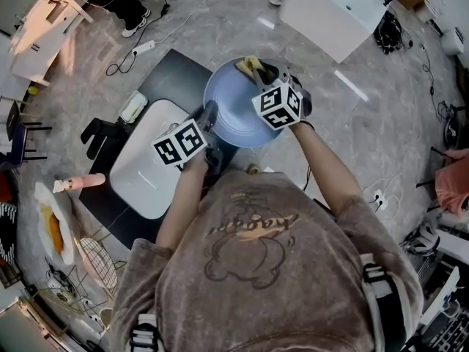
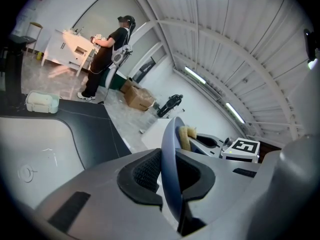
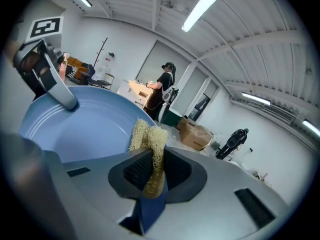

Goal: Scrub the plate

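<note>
A round blue plate is held up above the dark counter. My left gripper is shut on the plate's near-left rim; in the left gripper view the plate stands edge-on between the pads. My right gripper is shut on a yellow scrub sponge that rests at the plate's far rim. In the right gripper view the sponge sticks up between the jaws, with the plate to its left and the left gripper clamped on the far rim.
A white sink basin is set in the dark counter under the plate. A white soap dish lies at the counter's left edge. A white cabinet stands beyond. A person stands at a far table.
</note>
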### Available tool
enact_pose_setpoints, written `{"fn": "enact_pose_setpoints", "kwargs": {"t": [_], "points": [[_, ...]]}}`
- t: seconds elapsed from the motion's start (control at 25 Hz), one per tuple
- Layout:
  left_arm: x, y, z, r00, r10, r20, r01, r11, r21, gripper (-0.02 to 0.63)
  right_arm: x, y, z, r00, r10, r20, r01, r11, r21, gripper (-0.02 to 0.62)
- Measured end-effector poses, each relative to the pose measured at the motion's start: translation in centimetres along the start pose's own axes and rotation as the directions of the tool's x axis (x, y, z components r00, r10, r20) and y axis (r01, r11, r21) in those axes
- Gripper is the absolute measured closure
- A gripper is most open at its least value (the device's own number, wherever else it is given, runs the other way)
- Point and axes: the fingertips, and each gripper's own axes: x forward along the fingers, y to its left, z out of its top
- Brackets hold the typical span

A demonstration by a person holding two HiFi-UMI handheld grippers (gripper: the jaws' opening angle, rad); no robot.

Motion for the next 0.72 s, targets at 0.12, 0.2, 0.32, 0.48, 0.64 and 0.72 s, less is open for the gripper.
{"fn": "enact_pose_setpoints", "kwargs": {"t": [0.12, 0.2, 0.32, 0.48, 0.64, 0.72], "points": [[-0.1, 0.0, 0.2, 1.0, -0.004, 0.011, 0.005, 1.0, -0.011, 0.557, 0.0, -0.1, -1.2, 0.999, -0.002, -0.036, 0.001, 1.0, -0.027, 0.548], [-0.2, -0.1, 0.2, 1.0, -0.007, 0.017, 0.007, 1.0, -0.014, 0.554, -0.1, -0.1, -2.0, 0.998, -0.002, -0.063, -0.001, 0.999, -0.048, 0.548], [-0.4, -0.1, 0.1, 1.0, -0.003, 0.024, 0.003, 1.0, -0.015, 0.551, -0.4, 0.5, -3.1, 0.995, 0.017, -0.1, -0.022, 0.998, -0.058, 0.548], [-0.4, 0.2, -0.2, 1.0, 0.014, 0.026, -0.013, 1.0, -0.017, 0.551, -1.1, 1.6, -4.7, 0.988, 0.064, -0.139, -0.072, 0.996, -0.054, 0.548], [-0.4, 0.6, 0.0, 0.999, 0.029, 0.033, -0.029, 0.999, -0.022, 0.549, -1.8, 2.8, -5.8, 0.98, 0.119, -0.162, -0.125, 0.992, -0.028, 0.548], [-0.5, 0.8, 0.1, 0.999, 0.038, 0.039, -0.037, 0.999, -0.026, 0.549, -2.1, 3.4, -6.3, 0.975, 0.142, -0.169, -0.147, 0.989, -0.021, 0.548]]}}
